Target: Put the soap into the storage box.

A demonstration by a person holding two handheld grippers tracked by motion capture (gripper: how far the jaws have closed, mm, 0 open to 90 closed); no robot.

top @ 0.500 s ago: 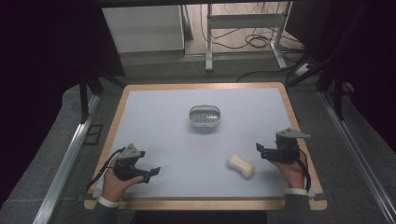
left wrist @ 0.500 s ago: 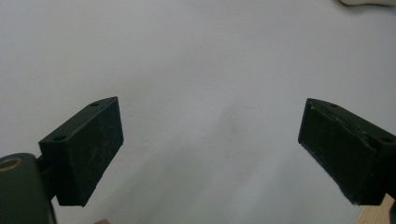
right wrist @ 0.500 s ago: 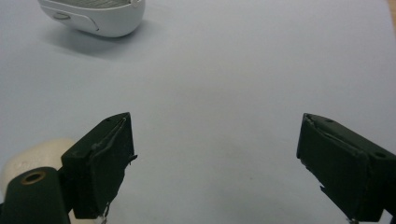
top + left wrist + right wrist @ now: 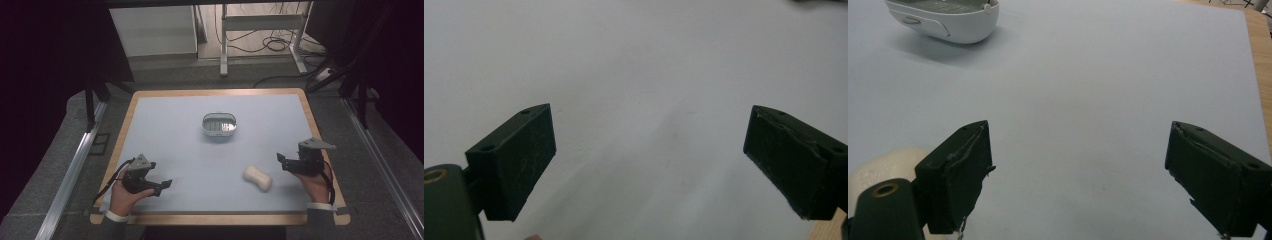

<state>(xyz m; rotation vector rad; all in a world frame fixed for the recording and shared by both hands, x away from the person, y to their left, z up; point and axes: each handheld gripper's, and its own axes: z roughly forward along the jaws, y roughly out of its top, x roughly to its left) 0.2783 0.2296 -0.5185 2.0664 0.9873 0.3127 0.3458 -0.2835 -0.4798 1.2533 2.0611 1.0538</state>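
The right claw (image 4: 283,161) is hovering near the right edge of the table (image 4: 165,115), its jaws spread wide with nothing between them, pointing toward the pale, peanut-shaped soap bar (image 4: 258,178) that is lying on the light blue surface just beside it, not touching. In the right gripper view that soap bar (image 4: 883,167) is peeking out behind the left jaw, and the white oval dish (image 4: 945,20) is sitting farther off at the top. From above, the dish (image 4: 219,125) is resting near the table's middle, well apart from the soap. The left claw (image 4: 165,184) is waiting near the front left corner, jaws also spread and holding nothing.
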